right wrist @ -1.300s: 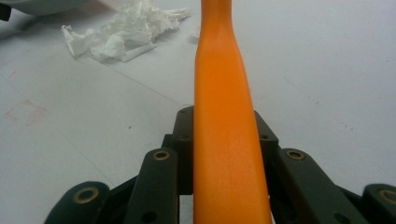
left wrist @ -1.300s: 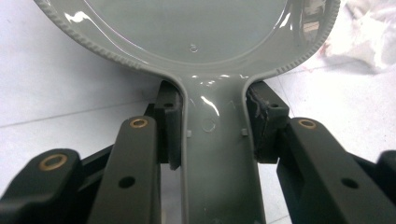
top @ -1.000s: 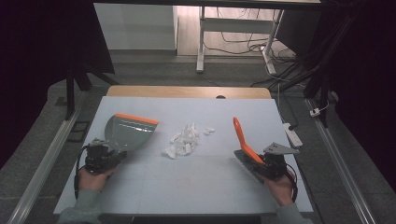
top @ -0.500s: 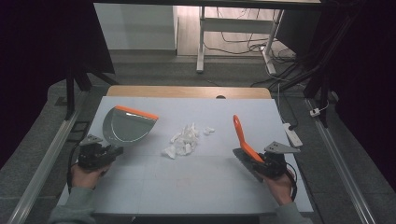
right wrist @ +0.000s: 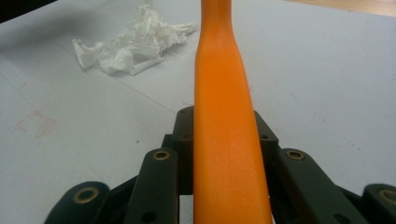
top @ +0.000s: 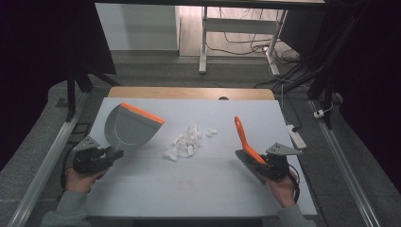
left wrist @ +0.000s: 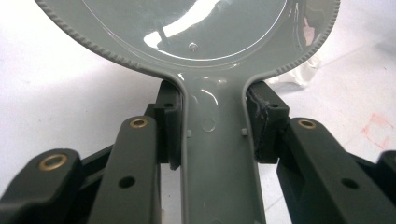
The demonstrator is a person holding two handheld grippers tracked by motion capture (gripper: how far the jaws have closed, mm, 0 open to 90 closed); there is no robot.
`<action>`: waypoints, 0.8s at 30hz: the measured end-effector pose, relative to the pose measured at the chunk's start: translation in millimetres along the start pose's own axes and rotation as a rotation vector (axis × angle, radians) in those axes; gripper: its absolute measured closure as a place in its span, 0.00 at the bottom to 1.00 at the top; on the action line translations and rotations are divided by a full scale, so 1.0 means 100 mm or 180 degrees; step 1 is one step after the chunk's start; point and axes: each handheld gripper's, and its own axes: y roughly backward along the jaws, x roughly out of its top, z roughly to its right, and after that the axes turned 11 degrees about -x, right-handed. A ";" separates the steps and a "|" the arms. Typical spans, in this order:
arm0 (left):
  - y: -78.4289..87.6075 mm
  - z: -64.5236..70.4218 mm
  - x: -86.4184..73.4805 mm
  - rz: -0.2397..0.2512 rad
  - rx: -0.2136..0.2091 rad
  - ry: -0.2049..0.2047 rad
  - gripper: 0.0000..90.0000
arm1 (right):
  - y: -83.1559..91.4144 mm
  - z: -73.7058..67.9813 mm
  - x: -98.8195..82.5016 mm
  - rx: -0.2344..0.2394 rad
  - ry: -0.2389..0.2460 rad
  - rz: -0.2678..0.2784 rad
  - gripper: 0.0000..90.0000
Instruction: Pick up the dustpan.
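Pale grey worktop [top: 198,189], bearing a heap of crumpled white paper scraps [top: 188,143] near its middle. Left of the heap, grey plastic dustpan with orange lip [top: 130,126], handle clamped in the left gripper [top: 111,153]. Right of it, orange-handled brush [top: 246,142], tilted upward, gripped by the right gripper [top: 259,163].

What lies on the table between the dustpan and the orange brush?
In the high view, a pile of crumpled white paper scraps lies between the dustpan and the brush; around it, bare table.
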 end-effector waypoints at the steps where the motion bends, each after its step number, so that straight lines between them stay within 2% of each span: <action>1: 0.00 0.00 0.00 0.0000 0.0000 0.0000 0.68 | 0.00 0.00 0.00 -0.0004 0.0003 0.0005 0.78; 2: 0.04 0.01 0.01 -0.0011 -0.0055 -0.0115 0.68 | 0.01 0.00 0.00 -0.0008 0.0008 0.0005 0.78; 5: 0.11 0.02 0.02 -0.0057 -0.0129 -0.0305 0.68 | 0.01 0.00 0.00 -0.0019 0.0001 0.0013 0.78; 11: 0.17 0.01 0.01 -0.0088 -0.0206 -0.0359 0.68 | -0.01 0.02 0.00 -0.0023 -0.0011 0.0005 0.78; 16: 0.21 0.04 0.00 -0.0158 -0.0271 -0.0462 0.68 | -0.02 0.02 0.01 -0.0017 0.0005 0.0011 0.78; 17: 0.23 0.04 -0.01 -0.0188 -0.0318 -0.0502 0.68 | -0.01 0.02 0.02 -0.0017 0.0006 0.0012 0.78; 20: 0.25 0.04 -0.01 -0.0212 -0.0365 -0.0520 0.68 | -0.01 0.02 0.02 -0.0018 0.0004 0.0019 0.78; 24: 0.31 0.03 -0.03 -0.0274 -0.0496 -0.0576 0.68 | -0.01 0.02 0.02 -0.0027 0.0008 0.0030 0.78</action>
